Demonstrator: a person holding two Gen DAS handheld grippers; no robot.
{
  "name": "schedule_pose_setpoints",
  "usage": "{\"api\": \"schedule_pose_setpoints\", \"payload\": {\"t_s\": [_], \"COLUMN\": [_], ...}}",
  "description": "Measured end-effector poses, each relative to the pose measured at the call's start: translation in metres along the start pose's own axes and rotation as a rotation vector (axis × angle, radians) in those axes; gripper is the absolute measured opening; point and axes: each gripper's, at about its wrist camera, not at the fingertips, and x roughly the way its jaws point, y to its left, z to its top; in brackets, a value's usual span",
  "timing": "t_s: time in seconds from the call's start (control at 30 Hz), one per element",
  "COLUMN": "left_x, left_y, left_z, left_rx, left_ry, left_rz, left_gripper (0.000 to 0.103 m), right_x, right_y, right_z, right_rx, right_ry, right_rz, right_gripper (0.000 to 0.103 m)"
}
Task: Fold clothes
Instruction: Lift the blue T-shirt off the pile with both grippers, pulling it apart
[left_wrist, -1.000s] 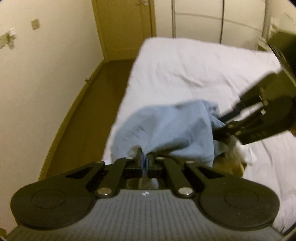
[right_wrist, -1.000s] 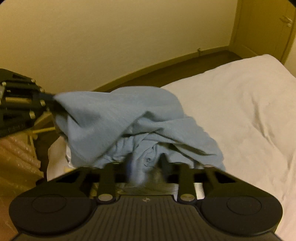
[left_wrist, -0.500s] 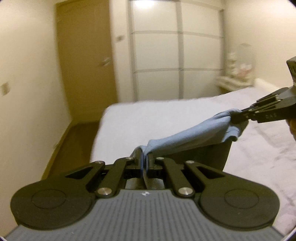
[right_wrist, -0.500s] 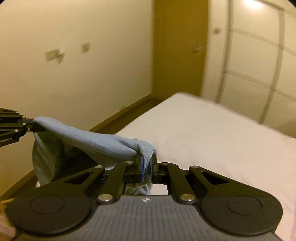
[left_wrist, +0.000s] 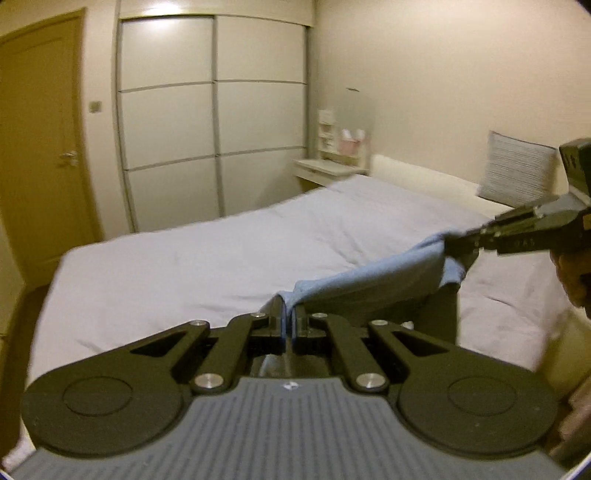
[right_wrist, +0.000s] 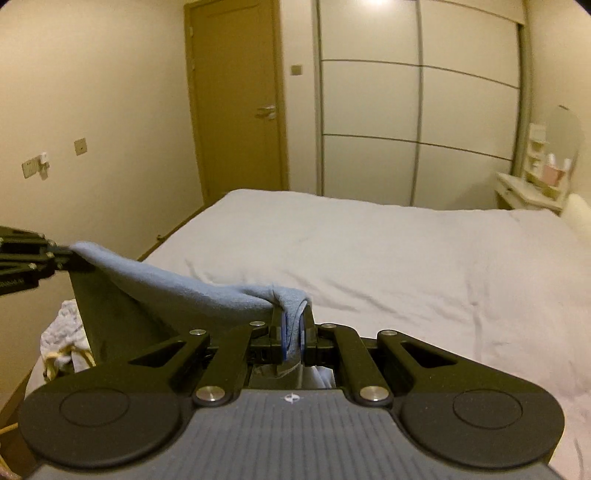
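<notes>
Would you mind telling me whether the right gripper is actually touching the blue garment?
Touching. The right wrist view shows the right gripper shut on a bunched edge of the blue garment, with cloth pinched between its fingers.

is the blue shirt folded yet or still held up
Held up, unfolded: the blue shirt hangs stretched between the shut left tongs and right tongs, above the bed.
</notes>
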Motion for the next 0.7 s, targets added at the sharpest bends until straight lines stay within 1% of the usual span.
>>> {"api": "schedule_pose_setpoints", "payload": {"t_s": [0.13,0.23,0.33,0.4,0.47,0.5,0.6,0.7], "left_x": [0.001,0.002,0.005,0.013,0.032,0.043,0.09,0.152], "left_y": [-0.05,-0.076,-0.091,-0.092,-0.086,-0.079,-0.057,-0.023], "left_z": [0.01,0.022,0.036,0.045,0.049,0.047,0.033,0.009], "left_rx": [0.003,0.028,0.027,0.004,-0.031,-0.048,-0.123,-0.223], "left_ry": [0.029,0.039,0.034,0.028,0.029,0.038,0.101,0.188], "left_rz": [-0.121,-0.218,-0.287,-0.308,-0.313,-0.303,-0.26,-0.188], "left_gripper": [0.0,0.0,0.0,0.0,0.0,0.0,0.001,0.001], "right_x": [-0.07,-0.108,-0.115,-0.102,-0.077,-0.06,0.031,0.136], "right_y": [-0.044,-0.062,-0.054,-0.054,-0.06,-0.065,-0.063,-0.061], "right_z": [0.002,0.017,0.045,0.065,0.082,0.09,0.107,0.103], "right_rx": [0.004,-0.013,-0.044,-0.071,-0.097,-0.11,-0.153,-0.203], "right_ry": [-0.041,-0.099,-0.141,-0.164,-0.158,-0.145,-0.075,0.03], "right_rz": [-0.063,-0.126,-0.167,-0.177,-0.165,-0.151,-0.095,-0.053], "right_gripper": [0.006,0.006,0.006,0.006,0.006,0.006,0.006,0.006]}}
